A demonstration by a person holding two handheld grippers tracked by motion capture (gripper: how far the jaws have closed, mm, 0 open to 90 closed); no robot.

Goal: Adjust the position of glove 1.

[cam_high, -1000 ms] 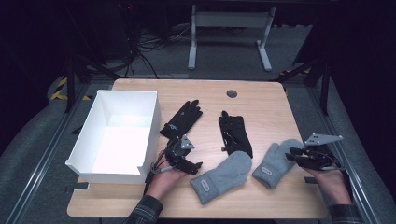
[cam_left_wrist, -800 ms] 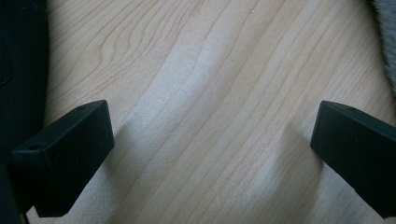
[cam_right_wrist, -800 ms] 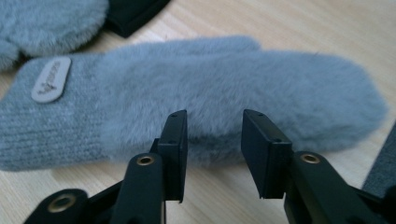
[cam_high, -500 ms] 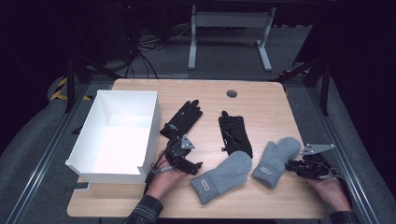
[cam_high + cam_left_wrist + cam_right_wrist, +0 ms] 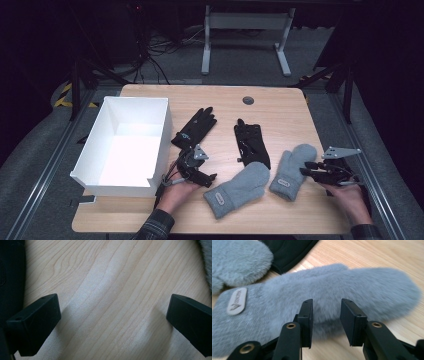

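At the near edge of the counter (image 5: 150,222) the person's two hands come in, each with a claw. The right claw (image 5: 311,171), near the right edge, points at the side of the right-hand grey mitten (image 5: 292,169), which lies flat between that edge and the counter's middle. Its jaws have just been opening after a brief closing, and in the right gripper view they stand partly apart with the fur of this mitten (image 5: 332,307) bulging just beyond the pads (image 5: 306,322); the fur does not look pinched, so I judge the squeeze missed or let go, and the pick-up has yet to be made. Compared with a second ago the hand has drawn a little toward the near edge, and the mitten lies where it lay. The left claw (image 5: 207,179) rests near the near-left part of the counter, just beside the white box (image 5: 125,187); in the left gripper view its jaws stand wide open over bare wood (image 5: 112,302), gripping nothing. Between the claws lies the second grey mitten (image 5: 240,190). Farther back, two black gloves lie toward the middle: one (image 5: 195,127) beside the box's right wall, the other (image 5: 252,145) touching both mittens. Everything is outside the box.
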